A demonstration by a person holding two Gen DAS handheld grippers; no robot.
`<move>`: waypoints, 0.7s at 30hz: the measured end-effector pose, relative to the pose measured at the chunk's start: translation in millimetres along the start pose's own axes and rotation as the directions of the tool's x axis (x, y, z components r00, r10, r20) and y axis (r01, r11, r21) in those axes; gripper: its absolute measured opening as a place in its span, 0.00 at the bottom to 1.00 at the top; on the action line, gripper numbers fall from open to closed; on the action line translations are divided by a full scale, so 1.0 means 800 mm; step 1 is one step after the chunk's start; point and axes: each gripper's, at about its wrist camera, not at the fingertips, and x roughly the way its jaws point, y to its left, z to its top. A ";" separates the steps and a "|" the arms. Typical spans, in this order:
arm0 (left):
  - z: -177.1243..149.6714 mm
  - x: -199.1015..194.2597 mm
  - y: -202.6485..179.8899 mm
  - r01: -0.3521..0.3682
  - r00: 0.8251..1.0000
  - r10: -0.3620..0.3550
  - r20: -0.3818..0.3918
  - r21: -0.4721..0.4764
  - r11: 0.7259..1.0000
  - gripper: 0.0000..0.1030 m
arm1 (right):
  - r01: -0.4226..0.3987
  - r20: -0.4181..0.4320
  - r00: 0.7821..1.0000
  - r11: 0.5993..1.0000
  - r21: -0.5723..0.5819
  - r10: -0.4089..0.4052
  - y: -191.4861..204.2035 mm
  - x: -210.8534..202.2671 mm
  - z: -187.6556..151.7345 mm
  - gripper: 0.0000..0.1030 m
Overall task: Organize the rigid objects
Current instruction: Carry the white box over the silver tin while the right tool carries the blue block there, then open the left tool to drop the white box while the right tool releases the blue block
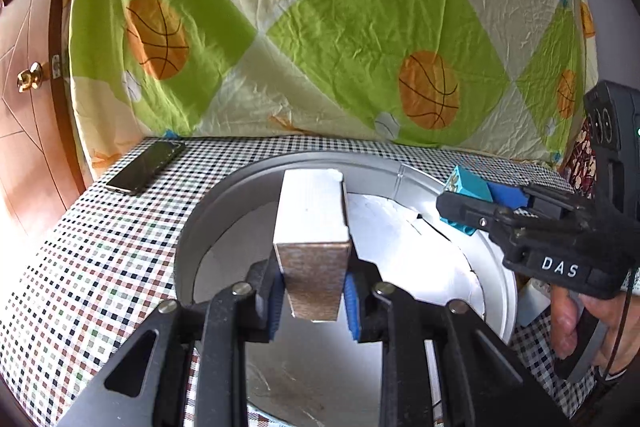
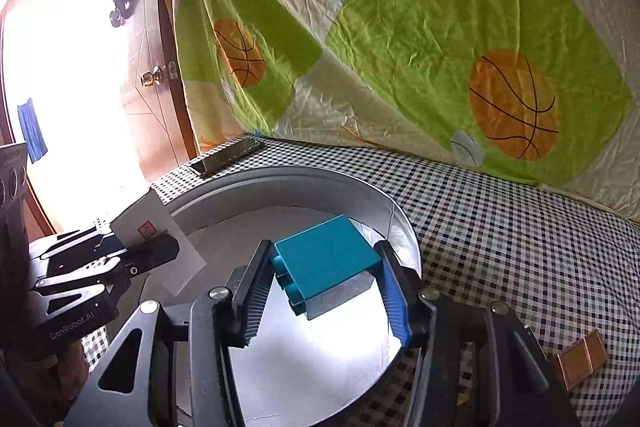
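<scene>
Left wrist: left gripper (image 1: 314, 301) pinches white box (image 1: 311, 203); right gripper (image 1: 460, 209) apparently clamps teal brick (image 1: 470, 187) over round tin (image 1: 224, 195).

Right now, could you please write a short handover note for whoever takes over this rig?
Left tool: shut on the white box, held over the round metal tin.
Right tool: shut on the teal toy brick, also held over the tin.
Elsewhere: a phone lies on the checked tablecloth behind the tin; a small copper-coloured flat piece lies on the cloth to the tin's right.
Done: both items picked up and brought to the tin.
Left: set both down in the tin, release, then probably fetch the copper-coloured piece.
</scene>
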 end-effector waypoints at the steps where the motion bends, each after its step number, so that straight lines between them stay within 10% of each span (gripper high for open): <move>1: 0.003 0.004 0.002 0.004 1.000 -0.004 -0.016 -0.006 1.000 0.23 | 0.001 -0.008 1.000 1.000 -0.002 -0.001 -0.001 0.004 0.000 0.51; 12: 0.019 0.026 0.005 -0.047 0.997 0.046 -0.059 -0.003 0.999 0.25 | 0.021 -0.059 0.998 1.000 -0.007 -0.021 -0.003 0.023 -0.002 0.51; 16: 0.021 0.013 0.002 -0.116 0.993 0.116 0.000 -0.001 0.993 0.70 | 0.014 -0.038 0.999 1.000 0.015 -0.013 -0.006 0.016 0.000 0.70; 21: 0.012 -0.013 -0.001 -0.169 0.984 0.168 0.063 -0.001 0.986 0.74 | 0.005 0.017 1.000 0.999 0.035 -0.006 -0.009 -0.019 -0.005 0.70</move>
